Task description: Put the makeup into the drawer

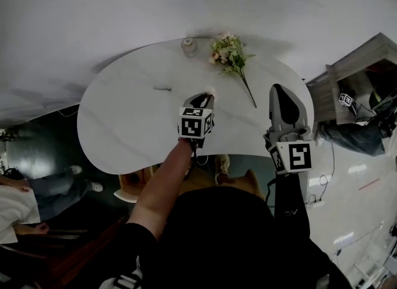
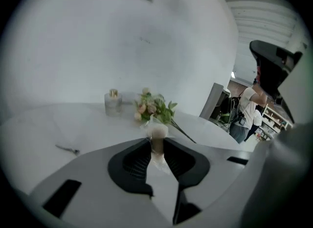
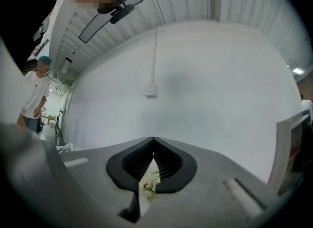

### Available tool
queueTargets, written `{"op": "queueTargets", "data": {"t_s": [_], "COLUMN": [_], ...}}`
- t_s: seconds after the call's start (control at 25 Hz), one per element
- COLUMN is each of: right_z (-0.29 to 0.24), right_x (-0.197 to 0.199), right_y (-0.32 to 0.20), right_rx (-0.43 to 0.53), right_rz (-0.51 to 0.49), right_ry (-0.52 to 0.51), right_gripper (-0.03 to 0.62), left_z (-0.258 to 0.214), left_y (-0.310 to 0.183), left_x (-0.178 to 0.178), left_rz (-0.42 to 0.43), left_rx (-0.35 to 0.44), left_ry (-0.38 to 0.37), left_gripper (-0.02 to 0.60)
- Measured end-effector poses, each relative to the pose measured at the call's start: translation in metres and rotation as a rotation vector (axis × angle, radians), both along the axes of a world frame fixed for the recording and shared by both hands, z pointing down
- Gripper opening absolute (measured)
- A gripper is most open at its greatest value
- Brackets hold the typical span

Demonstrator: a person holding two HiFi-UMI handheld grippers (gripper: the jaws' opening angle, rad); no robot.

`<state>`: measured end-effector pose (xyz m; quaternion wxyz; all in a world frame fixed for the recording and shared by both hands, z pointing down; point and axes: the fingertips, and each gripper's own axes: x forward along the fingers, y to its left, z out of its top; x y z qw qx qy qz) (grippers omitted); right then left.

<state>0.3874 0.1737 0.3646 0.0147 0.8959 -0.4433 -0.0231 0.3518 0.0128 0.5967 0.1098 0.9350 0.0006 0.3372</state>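
Observation:
A small beige makeup tube [image 2: 158,133] stands upright on the white table [image 1: 124,120] in front of the flowers, and my left gripper [image 2: 157,141] is shut on it, the pads on either side of its lower part. In the head view the tube [image 1: 210,92] shows as a pale tip beyond the left gripper [image 1: 203,97], near the table's middle. My right gripper [image 1: 279,89] hovers over the table's right end, level, with nothing in it. Its jaws meet at the tips [image 3: 153,141]. A wooden cabinet [image 1: 360,71] stands past the table's right edge.
A glass perfume bottle [image 1: 188,46] and a spray of artificial flowers [image 1: 229,52] lie at the table's far side. A thin dark item [image 1: 163,88] lies left of the left gripper. People stand at the left [image 1: 37,188] and by the cabinet [image 2: 249,109].

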Motion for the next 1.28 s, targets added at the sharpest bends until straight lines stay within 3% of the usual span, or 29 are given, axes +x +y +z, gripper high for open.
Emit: {"op": "queueTargets", "data": {"t_s": [0.28,0.4,0.48,0.68,0.92,1.12,1.28], "right_z": [-0.020,-0.028,-0.032,-0.046,-0.050,-0.037,-0.039], "right_x": [-0.010,-0.015,-0.018,-0.035,-0.072,-0.107,-0.154], "right_y": [-0.049,-0.072,-0.086,-0.124,-0.172,-0.226,-0.281], "right_rx": [0.039,0.044,0.044,0.105,0.121,0.059,0.065], "right_rz": [-0.130,-0.188,-0.224,-0.296,-0.406,-0.528,-0.641], "right_ry": [0.041,0.060,0.072,0.047,0.034,0.060,0.064], "right_gripper": [0.005,0.005,0.005,0.005,0.005,0.005,0.005], "left_z": [-0.126,-0.195,-0.228,-0.242,-0.235,-0.237,-0.238], "left_y": [-0.038,-0.043,-0.045,-0.066,-0.105,-0.151,-0.195], "left_x": [-0.020,-0.038,-0.049,-0.068,-0.113,-0.165,-0.224], "left_rz": [-0.039,-0.059,-0.074,-0.130,-0.244,-0.342,-0.446], "left_rx": [0.199,0.318,0.376,0.428,0.440,0.480,0.516], "left_ry": [0.279,0.481,0.573,0.597,0.567,0.538,0.504], "left_gripper": [0.080,0.080,0.080,0.081,0.081,0.083,0.083]}}
